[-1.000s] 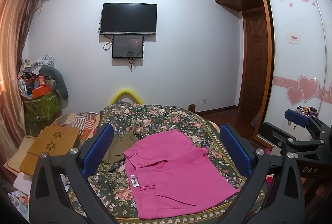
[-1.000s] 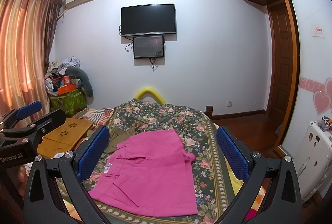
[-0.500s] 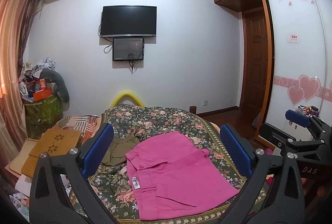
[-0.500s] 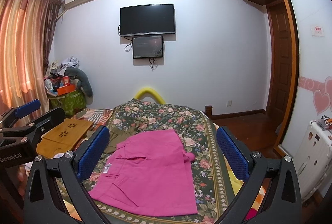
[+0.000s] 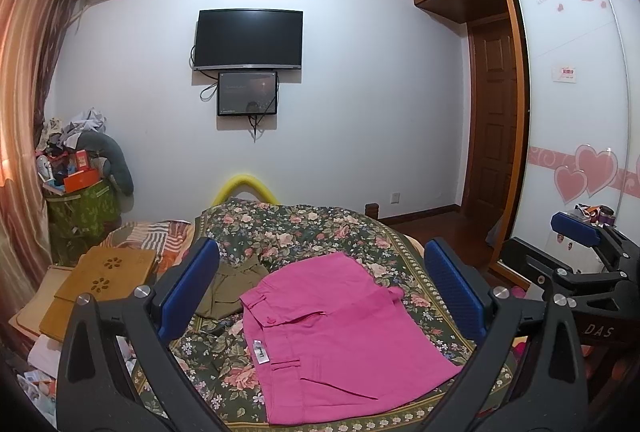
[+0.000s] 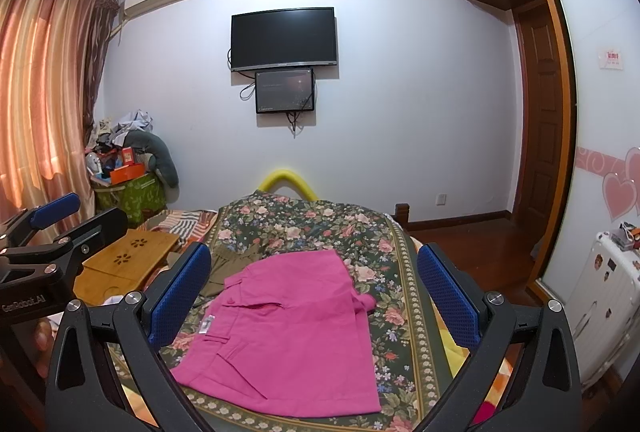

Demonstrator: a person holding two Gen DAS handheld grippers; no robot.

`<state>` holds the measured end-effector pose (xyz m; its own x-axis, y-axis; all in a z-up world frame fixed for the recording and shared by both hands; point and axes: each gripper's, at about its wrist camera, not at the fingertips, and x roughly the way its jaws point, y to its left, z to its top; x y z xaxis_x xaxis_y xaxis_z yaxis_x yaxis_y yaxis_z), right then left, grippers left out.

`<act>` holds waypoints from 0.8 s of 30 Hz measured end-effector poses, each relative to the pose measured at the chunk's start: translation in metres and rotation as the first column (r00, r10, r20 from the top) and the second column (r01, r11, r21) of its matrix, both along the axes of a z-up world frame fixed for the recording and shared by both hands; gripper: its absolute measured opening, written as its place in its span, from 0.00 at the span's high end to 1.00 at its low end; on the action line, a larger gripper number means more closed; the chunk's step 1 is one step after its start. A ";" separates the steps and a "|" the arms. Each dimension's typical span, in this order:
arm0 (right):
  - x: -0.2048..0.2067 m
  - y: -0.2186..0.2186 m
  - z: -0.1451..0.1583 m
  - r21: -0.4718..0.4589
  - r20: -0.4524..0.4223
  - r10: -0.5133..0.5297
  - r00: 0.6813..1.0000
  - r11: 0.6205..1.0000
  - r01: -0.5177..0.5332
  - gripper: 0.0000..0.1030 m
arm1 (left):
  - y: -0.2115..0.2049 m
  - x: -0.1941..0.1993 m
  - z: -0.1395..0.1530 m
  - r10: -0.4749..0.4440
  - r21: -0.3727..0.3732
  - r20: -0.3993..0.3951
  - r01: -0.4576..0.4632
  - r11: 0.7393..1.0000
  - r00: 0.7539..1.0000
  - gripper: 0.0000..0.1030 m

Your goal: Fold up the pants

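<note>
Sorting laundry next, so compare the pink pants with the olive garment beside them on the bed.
The bright pink cotton pants lie smoothed flat, folded into a broad panel; the olive-green garment is bunched and wrinkled. The pink pants look far larger and sit nearer the cameras; the olive garment lies behind their left corner. Both rest on the floral bedspread, ungripped.

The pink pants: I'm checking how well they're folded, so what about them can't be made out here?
- Left wrist view: the pink pants have their near hem cut off by the left gripper frame.
- Both views: the white tag print is too small to read.
- Underside layers are hidden by the top layer.
- Olive garment: partly covered by the pants and a blue finger.
</note>
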<state>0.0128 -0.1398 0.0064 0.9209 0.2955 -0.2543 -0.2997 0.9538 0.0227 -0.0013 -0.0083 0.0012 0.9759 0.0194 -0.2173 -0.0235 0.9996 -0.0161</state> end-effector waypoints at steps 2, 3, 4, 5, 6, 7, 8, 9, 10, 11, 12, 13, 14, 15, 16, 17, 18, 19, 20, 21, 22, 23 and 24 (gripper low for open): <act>0.000 0.000 0.000 0.000 -0.001 0.001 1.000 1.000 -0.001 0.00 | 0.000 0.000 0.000 0.002 -0.002 0.000 -0.002 1.000 1.000 0.00; 0.000 0.000 0.000 0.001 -0.001 0.001 1.000 1.000 -0.001 0.00 | 0.001 0.000 0.000 0.003 -0.003 -0.001 -0.003 1.000 1.000 0.00; 0.000 0.000 -0.001 0.002 -0.001 0.000 1.000 1.000 0.000 0.00 | 0.001 0.001 0.000 0.004 -0.004 -0.001 -0.004 1.000 1.000 0.00; 0.000 0.000 -0.001 0.001 -0.001 0.000 1.000 1.000 0.000 0.00 | 0.001 0.001 0.000 0.004 -0.005 -0.002 -0.004 1.000 1.000 0.00; 0.000 0.000 -0.001 0.001 -0.001 0.000 1.000 1.000 0.000 0.00 | 0.001 0.002 0.000 0.004 -0.006 -0.003 -0.004 1.000 1.000 0.00; 0.000 0.000 -0.001 0.002 -0.001 0.000 1.000 1.000 0.000 0.00 | 0.001 0.002 0.000 0.003 -0.008 -0.003 -0.003 1.000 1.000 0.00; 0.000 0.000 -0.001 0.002 -0.002 0.001 1.000 1.000 -0.001 0.00 | 0.002 0.002 0.000 0.003 -0.009 -0.003 -0.003 1.000 1.000 0.00; 0.001 -0.001 -0.001 0.003 -0.003 0.001 1.000 1.000 -0.001 0.00 | 0.002 0.002 0.000 0.002 -0.011 -0.004 -0.002 1.000 1.000 0.00; 0.001 -0.001 -0.001 0.002 -0.003 0.001 1.000 1.000 -0.001 0.00 | 0.002 0.002 0.000 0.001 -0.012 -0.005 -0.001 1.000 1.000 0.00; 0.001 -0.001 -0.002 0.002 -0.004 0.001 1.000 1.000 -0.001 0.00 | 0.002 0.002 -0.001 0.002 -0.013 -0.005 -0.002 1.000 1.000 0.00; 0.001 -0.001 -0.002 0.001 -0.004 0.001 1.000 1.000 -0.001 0.00 | 0.002 0.003 -0.001 0.002 -0.013 -0.005 -0.002 1.000 1.000 0.00; 0.000 -0.001 -0.002 0.000 -0.003 0.000 1.000 1.000 0.000 0.00 | 0.002 0.002 -0.001 0.002 -0.012 -0.005 -0.002 1.000 1.000 0.00; 0.001 -0.001 -0.003 0.000 -0.005 -0.002 1.000 1.000 0.002 0.00 | 0.002 0.002 -0.001 0.001 -0.012 -0.005 -0.001 1.000 1.000 0.00; 0.002 -0.002 -0.003 0.001 -0.005 -0.003 1.000 1.000 0.003 0.00 | 0.003 0.003 -0.002 0.001 -0.013 -0.006 -0.001 1.000 1.000 0.00; 0.002 -0.002 -0.003 0.002 -0.008 -0.004 1.000 1.000 0.004 0.00 | 0.003 0.003 -0.002 0.001 -0.013 -0.006 -0.001 1.000 1.000 0.00; 0.003 -0.003 -0.003 0.005 -0.010 -0.004 1.000 1.000 0.004 0.00 | 0.003 0.003 -0.002 0.002 -0.012 -0.006 -0.002 1.000 1.000 0.00; 0.003 -0.004 -0.004 0.008 -0.012 -0.005 1.000 1.000 0.005 0.00 | 0.003 0.003 -0.002 0.003 -0.011 -0.007 -0.003 1.000 1.000 0.00; 0.004 -0.004 -0.004 0.010 -0.013 -0.004 1.000 1.000 0.004 0.00 | 0.003 0.005 -0.002 0.003 -0.010 -0.008 -0.003 1.000 1.000 0.00; 0.004 -0.005 -0.004 0.011 -0.014 -0.005 1.000 1.000 0.005 0.00 | 0.003 0.006 -0.003 0.004 -0.011 -0.009 -0.004 1.000 1.000 0.00; 0.005 -0.004 -0.005 0.010 -0.014 -0.007 1.000 1.000 0.007 0.00 | 0.003 0.007 -0.003 0.003 -0.012 -0.012 -0.004 1.000 1.000 0.00; 0.005 -0.004 -0.006 0.007 -0.013 -0.009 1.000 1.000 0.009 0.00 | 0.003 0.008 -0.004 0.002 -0.015 -0.015 -0.002 1.000 1.000 0.00; 0.006 -0.004 -0.006 0.006 -0.013 -0.011 1.000 1.000 0.011 0.00 | 0.003 0.010 -0.005 0.000 -0.018 -0.019 -0.001 1.000 1.000 0.00; 0.007 -0.004 -0.007 0.006 -0.015 -0.013 1.000 1.000 0.013 0.00 | 0.003 0.012 -0.006 0.000 -0.019 -0.022 -0.001 1.000 1.000 0.00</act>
<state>0.0197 -0.1436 -0.0010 0.9207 0.2852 -0.2664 -0.2872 0.9573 0.0325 0.0103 -0.0052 -0.0050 0.9710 0.0157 -0.2387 -0.0246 0.9991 -0.0345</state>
